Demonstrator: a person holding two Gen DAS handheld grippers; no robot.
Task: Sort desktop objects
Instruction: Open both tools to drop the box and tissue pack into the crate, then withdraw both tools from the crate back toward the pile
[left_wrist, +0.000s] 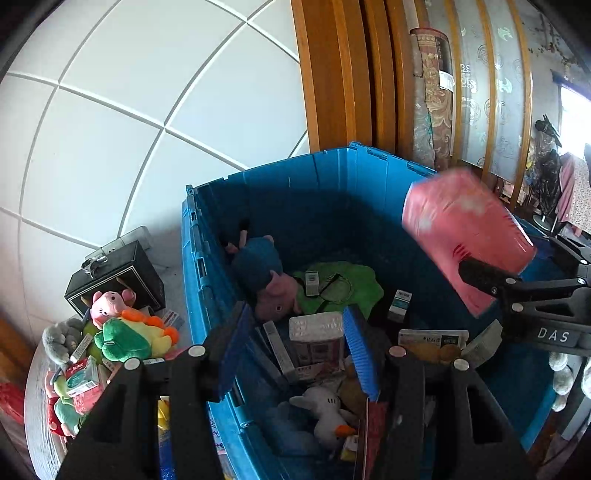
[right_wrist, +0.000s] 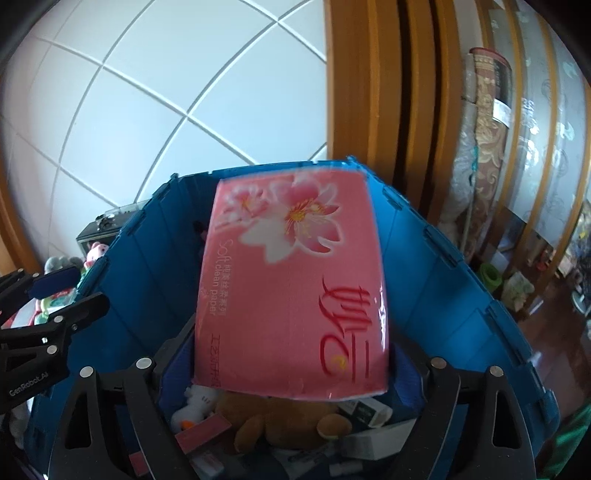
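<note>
A: Nearest entry, left wrist view?

B: Left gripper (left_wrist: 295, 314), lower centre. Blue pads parted, nothing between them. It is poised over the near rim of the blue crate (left_wrist: 207, 258).

A: Crate contents, near to far?

B: White duck plush (left_wrist: 325, 410) at the bottom of the frame. Above it, a clutter of small cartons (left_wrist: 314, 339). Further in, a green cloth (left_wrist: 351, 284) and a pig plush in a blue dress (left_wrist: 266, 284), lying against the left wall. In the right wrist view there is also a brown bear plush (right_wrist: 266, 421), low in the frame.

A: Right gripper?

B: Right gripper (right_wrist: 291, 336), jaws spread wide. The pink tissue pack (right_wrist: 291, 277) sits between them, above the crate's interior, printed face up and tilted away. The pack is blurred in both views, and no pad can be seen pressing on it, so I list the claw as released.

A: Where is the pack in the left wrist view?

B: Right of centre, over the crate's far right corner.

A: Outside the crate?

B: Lower left: a heap of plush toys on a pale tabletop (left_wrist: 37, 406), including a green and yellow plush (left_wrist: 125, 339) and a pink pig plush (left_wrist: 107, 302). Behind them is a black box (left_wrist: 122, 277).

A: Farthest?

B: White tiled wall (left_wrist: 147, 110) at upper left, wooden frame (left_wrist: 340, 74) at top centre and a rolled rug (left_wrist: 436, 92) to its right.
</note>
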